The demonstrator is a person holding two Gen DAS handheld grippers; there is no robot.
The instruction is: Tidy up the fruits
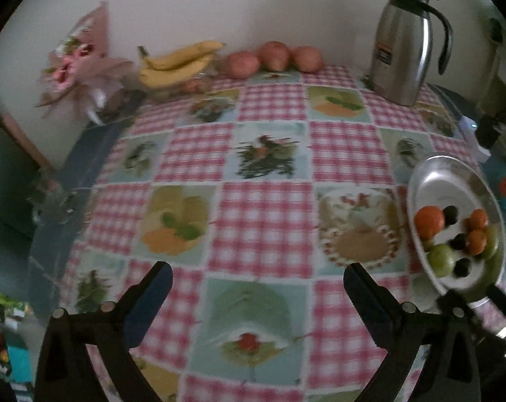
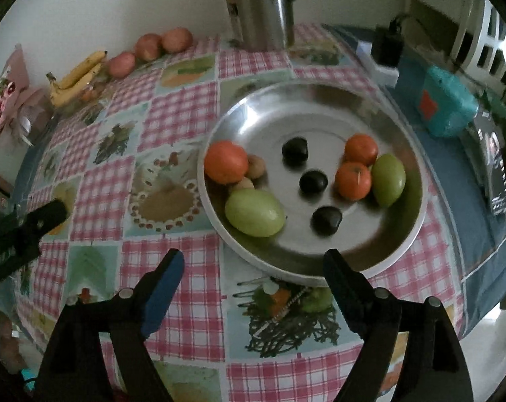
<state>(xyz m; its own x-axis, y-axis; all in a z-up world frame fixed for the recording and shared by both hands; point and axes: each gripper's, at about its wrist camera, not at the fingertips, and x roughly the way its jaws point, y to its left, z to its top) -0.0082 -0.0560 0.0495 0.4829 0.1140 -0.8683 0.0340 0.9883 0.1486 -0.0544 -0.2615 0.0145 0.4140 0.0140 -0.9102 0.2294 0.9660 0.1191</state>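
Observation:
A steel plate (image 2: 320, 114) on the checked tablecloth holds three oranges (image 2: 226, 161), two green fruits (image 2: 254, 212), three dark plums (image 2: 313, 182) and small brown fruits (image 2: 257, 165). My right gripper (image 2: 253, 268) is open and empty, just short of the plate's near rim. My left gripper (image 1: 258, 278) is open and empty above the cloth, with the plate (image 1: 450, 177) to its right. Bananas (image 1: 177, 63) and three red apples (image 1: 274, 55) lie at the far edge by the wall. They also show in the right wrist view: bananas (image 2: 75, 78), apples (image 2: 149, 47).
A steel thermos jug (image 1: 403, 47) stands at the back right of the table. A pink flower bouquet (image 1: 81, 63) sits at the back left. A teal box (image 2: 449, 100) and a power strip (image 2: 383, 63) lie right of the plate. The left gripper's finger (image 2: 41, 221) shows at the left.

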